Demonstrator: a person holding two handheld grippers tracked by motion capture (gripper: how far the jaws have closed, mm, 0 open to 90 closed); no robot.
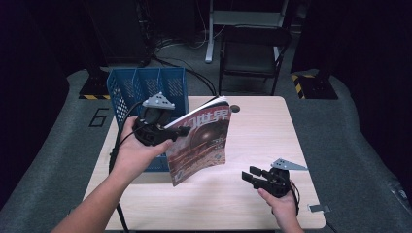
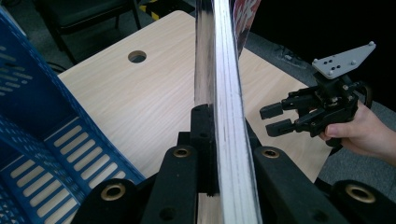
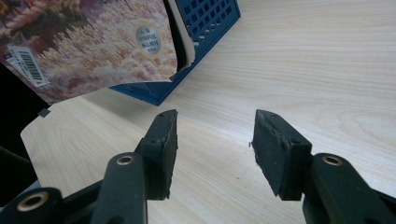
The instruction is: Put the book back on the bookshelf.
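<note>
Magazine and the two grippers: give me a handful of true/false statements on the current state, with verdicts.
1. The left gripper is shut on the magazine. True: in the left gripper view its fingers clamp the page edge.
2. The magazine lies flat on the table. False: it is held up in the air, tilted, with its lower corner just above the tabletop.
3. The right gripper holds nothing. True: its fingers stand apart over bare wood.
4. The blue basket sits at the table's right edge. False: it is at the left rear, behind the left hand.
5. The right gripper is touching the magazine. False: it is apart from it, toward the near right of the table.
</note>
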